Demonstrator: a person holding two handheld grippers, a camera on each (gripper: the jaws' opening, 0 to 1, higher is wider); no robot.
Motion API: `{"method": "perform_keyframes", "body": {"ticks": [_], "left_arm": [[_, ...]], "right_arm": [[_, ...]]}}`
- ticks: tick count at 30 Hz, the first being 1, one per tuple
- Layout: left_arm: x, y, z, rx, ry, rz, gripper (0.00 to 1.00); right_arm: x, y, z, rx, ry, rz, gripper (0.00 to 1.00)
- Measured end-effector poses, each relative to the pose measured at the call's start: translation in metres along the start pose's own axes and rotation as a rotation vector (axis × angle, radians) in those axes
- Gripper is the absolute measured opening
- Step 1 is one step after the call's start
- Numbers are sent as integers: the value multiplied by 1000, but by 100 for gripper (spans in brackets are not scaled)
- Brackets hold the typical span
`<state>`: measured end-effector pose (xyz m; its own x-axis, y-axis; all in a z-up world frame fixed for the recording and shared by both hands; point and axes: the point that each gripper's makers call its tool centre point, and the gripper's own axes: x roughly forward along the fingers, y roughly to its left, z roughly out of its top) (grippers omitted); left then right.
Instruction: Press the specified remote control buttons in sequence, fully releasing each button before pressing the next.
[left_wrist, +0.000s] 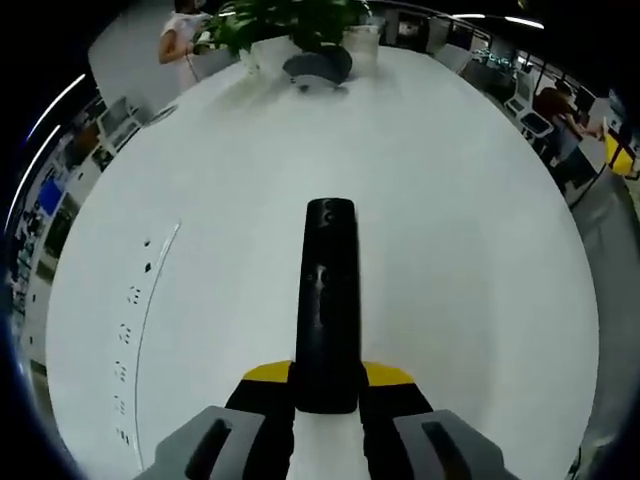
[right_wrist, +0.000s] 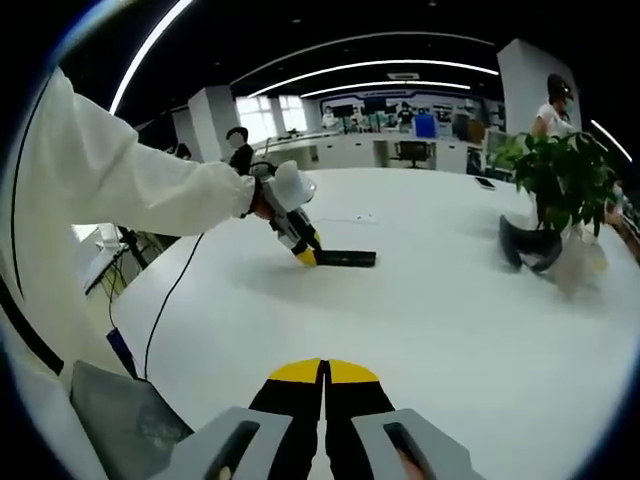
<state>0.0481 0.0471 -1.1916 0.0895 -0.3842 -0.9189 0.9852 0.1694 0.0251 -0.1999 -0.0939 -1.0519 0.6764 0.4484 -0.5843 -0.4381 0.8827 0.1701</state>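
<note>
A long black remote control lies lengthwise on the white table, its near end clamped between the yellow-tipped jaws of my left gripper. Small buttons run down its upper face. In the right gripper view the same remote rests flat on the table far ahead, with the left gripper shut on its left end and a white-sleeved arm holding that gripper. My right gripper hovers above the near table, its jaws closed together with nothing between them.
A potted green plant and a dark curved object stand at the table's far side; the plant and dark object also appear ahead of the remote. A cable trails off the table. People stand in the background.
</note>
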Motion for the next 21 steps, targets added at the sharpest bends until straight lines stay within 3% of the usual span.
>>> {"method": "perform_keyframes", "body": {"ticks": [12, 21], "left_arm": [[1, -23, -2, 49, 91, -12, 24], [1, -42, -5, 58, 124, -15, 24]], "right_arm": [[-14, 3, 8, -6, -37, -19, 0], [-20, 13, 12, -26, -33, -6, 0]]}}
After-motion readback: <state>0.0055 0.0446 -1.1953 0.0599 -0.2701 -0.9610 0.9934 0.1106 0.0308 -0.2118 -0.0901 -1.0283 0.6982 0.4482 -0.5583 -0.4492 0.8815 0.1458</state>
